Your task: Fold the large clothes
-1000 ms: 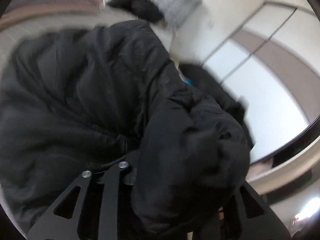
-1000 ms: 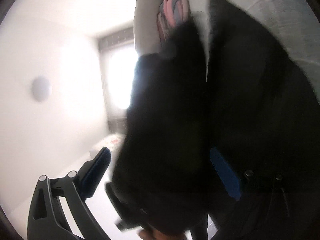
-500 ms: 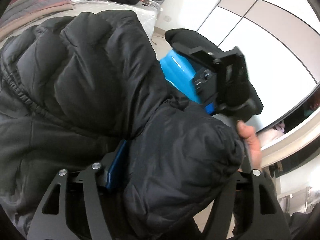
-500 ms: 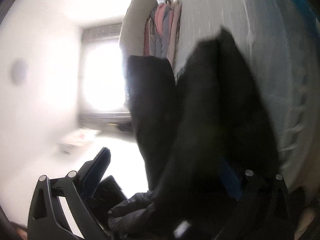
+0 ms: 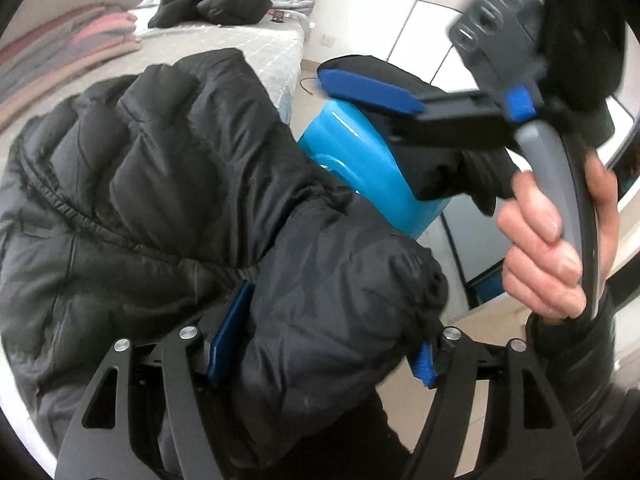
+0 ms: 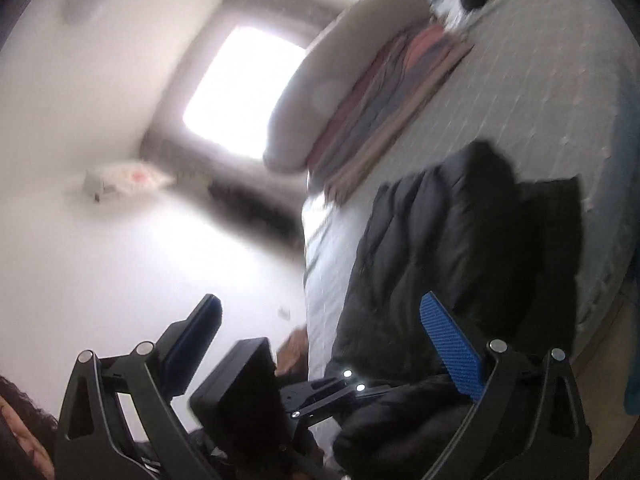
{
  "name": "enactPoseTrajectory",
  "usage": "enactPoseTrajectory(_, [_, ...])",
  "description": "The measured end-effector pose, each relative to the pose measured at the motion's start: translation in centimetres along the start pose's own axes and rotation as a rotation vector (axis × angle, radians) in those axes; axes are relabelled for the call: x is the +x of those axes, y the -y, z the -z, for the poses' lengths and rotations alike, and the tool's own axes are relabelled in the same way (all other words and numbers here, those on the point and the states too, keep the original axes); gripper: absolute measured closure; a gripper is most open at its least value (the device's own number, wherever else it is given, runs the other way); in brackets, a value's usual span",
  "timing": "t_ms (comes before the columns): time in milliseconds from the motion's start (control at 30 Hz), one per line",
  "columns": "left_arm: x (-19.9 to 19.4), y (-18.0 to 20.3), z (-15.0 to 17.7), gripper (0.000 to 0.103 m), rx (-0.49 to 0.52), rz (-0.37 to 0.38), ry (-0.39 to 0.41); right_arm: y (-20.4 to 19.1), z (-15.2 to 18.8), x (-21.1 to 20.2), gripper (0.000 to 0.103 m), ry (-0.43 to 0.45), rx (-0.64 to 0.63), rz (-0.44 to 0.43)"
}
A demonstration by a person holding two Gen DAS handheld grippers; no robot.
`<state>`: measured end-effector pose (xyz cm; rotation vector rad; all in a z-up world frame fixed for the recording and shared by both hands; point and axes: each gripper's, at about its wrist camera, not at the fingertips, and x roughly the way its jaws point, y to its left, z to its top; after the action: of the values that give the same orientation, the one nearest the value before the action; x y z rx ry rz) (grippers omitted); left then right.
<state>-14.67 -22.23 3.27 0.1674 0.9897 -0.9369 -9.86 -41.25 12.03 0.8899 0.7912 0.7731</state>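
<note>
- A black puffer jacket point(image 5: 168, 184) lies in a heap on the bed point(image 5: 256, 46), at the near edge of the mattress; one padded sleeve point(image 5: 336, 304) comes toward the left camera.
- The left gripper point(image 5: 320, 340) has just been opening its jaws; the sleeve is between the blue pads point(image 5: 230, 332), and I cannot tell if they touch the cloth.
- The right gripper point(image 6: 332, 320) is raised, its jaws wide apart with nothing between them. In the left view a hand point(image 5: 556, 240) holds its grey handle, above and to the right of the sleeve.
- A bright blue plastic object point(image 5: 360, 160) stands just behind the jacket, partly hidden by the right gripper; I cannot say what it is.
- A second dark garment point(image 5: 212, 4) lies far back on the bed, well apart from the jacket.
- A stack of folded clothes point(image 6: 384, 112) in pink and grey tones lies near the far side of the mattress, with a pale pillow point(image 6: 320, 80) beside it.
- The mattress cover is light grey and quilted.
- The room has white walls, a bright window point(image 6: 244, 88) and white wardrobe panels point(image 5: 424, 28).
- Bare mattress is open between the jacket and the far garment.
</note>
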Motion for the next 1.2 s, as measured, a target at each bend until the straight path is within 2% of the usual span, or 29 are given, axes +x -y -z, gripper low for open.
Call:
enactPoseTrajectory(167, [-1.3,1.3,0.3,0.037,0.073,-0.058,-0.002,0.3,0.3,3.9,0.007,-0.12,0.013,0.053])
enactPoseTrajectory(233, [-1.6,1.8,0.6,0.037,0.094,-0.079,0.0,2.3,0.9,4.2,0.007,-0.139,0.029,0.075])
enactPoseTrajectory(567, [-3.0,3.6,1.6,0.037,0.194,-0.193,0.01,7.6,2.2,2.7,0.007,-0.149,0.112,0.14])
enactPoseTrajectory(733, [-3.8,3.5,1.9,0.037,0.213,-0.219,0.018,7.7,2.7,1.5,0.007,-0.133,0.124,0.13])
enactPoseTrajectory(867, [-5.4,1.5,2.2,0.037,0.174,-0.257,0.051,6.0,3.5,0.1,0.007,-0.138,0.093,0.059])
enactPoseTrajectory(933, [-6.2,0.0,2.2,0.037,0.133,-0.279,0.066,6.2,4.2,0.1,0.007,-0.165,0.076,0.107])
enactPoseTrajectory(1033, [-7.1,-2.9,2.2,0.036,0.041,-0.297,0.08,9.0,5.3,0.5,0.007,-0.197,0.118,0.174])
enactPoseTrajectory(1133, [-7.1,-5.9,2.4,0.036,-0.059,-0.301,0.076,12.3,6.3,1.1,0.007,-0.205,0.156,0.278])
enactPoseTrajectory(1200, [-6.3,-7.5,2.7,0.035,-0.094,-0.299,0.051,14.2,7.1,1.8,0.007,-0.205,0.199,0.259])
